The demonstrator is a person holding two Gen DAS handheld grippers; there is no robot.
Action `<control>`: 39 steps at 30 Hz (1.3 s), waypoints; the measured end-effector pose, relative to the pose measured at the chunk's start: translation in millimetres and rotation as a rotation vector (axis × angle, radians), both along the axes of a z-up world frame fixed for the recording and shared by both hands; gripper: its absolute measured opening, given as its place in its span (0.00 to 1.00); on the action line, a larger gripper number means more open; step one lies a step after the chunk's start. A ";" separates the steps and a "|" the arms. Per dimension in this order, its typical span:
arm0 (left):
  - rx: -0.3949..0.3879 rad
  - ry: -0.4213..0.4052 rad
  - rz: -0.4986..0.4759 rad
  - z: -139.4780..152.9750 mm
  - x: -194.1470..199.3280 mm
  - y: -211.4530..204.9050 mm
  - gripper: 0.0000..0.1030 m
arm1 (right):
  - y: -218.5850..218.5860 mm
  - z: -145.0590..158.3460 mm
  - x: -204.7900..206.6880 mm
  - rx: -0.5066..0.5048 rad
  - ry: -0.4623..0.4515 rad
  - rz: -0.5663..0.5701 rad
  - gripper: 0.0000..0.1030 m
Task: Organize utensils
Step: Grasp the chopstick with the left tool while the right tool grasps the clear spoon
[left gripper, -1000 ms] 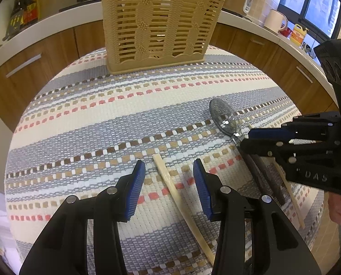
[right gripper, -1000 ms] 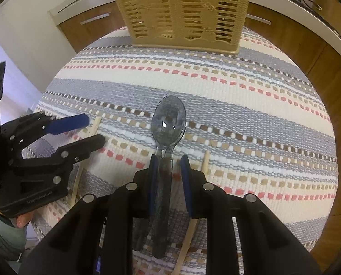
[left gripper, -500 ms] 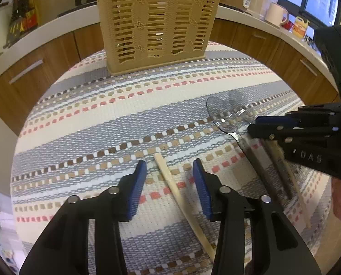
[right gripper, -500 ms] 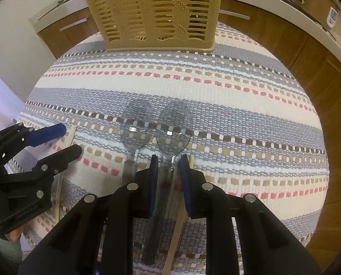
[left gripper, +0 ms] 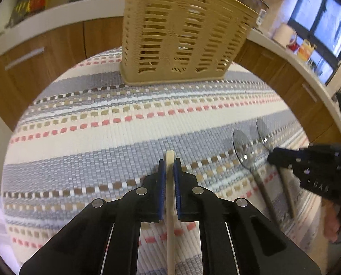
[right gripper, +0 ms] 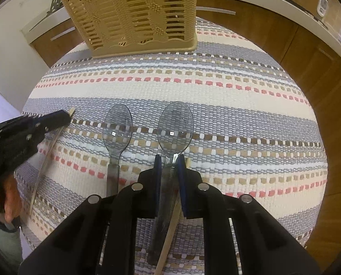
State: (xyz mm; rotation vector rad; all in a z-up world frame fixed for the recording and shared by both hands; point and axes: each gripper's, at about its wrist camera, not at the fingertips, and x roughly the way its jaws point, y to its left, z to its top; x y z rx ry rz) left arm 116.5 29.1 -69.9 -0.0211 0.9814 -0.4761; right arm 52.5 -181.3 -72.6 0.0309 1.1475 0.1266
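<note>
My left gripper (left gripper: 169,165) is shut on a pale wooden chopstick (left gripper: 170,206) and holds it above the striped mat (left gripper: 101,114). My right gripper (right gripper: 169,163) is shut on the handle of a clear grey plastic spoon (right gripper: 175,126), lifted off the mat. A second clear spoon (right gripper: 117,128) lies on the mat to its left. A second chopstick (right gripper: 170,224) lies under the right gripper. The tan slatted utensil basket (left gripper: 181,34) stands at the far edge of the mat, also in the right wrist view (right gripper: 133,13). The left gripper shows in the right wrist view (right gripper: 65,118).
Wooden cabinets and a white counter (left gripper: 55,11) curve behind the table. A cooker (left gripper: 248,0), a mug (left gripper: 285,34) and bottles stand on the counter at the right. The mat's edges drop off at left and right.
My left gripper closed on the chopstick and raised it. My right gripper lifted its spoon, revealing a second spoon on the mat beside it. Both views moved nearer the basket.
</note>
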 end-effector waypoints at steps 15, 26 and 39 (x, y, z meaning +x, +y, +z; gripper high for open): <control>0.090 0.273 -0.208 6.0 36.9 -6.2 0.18 | -16.6 7.4 41.5 0.082 0.087 -0.041 0.31; 0.253 0.284 -0.235 6.6 46.1 -33.8 0.05 | 4.9 6.1 64.6 0.007 0.131 -0.060 0.33; -0.168 -0.071 0.002 75.5 8.4 11.8 0.04 | -0.6 67.3 23.1 0.029 -0.171 -0.030 0.29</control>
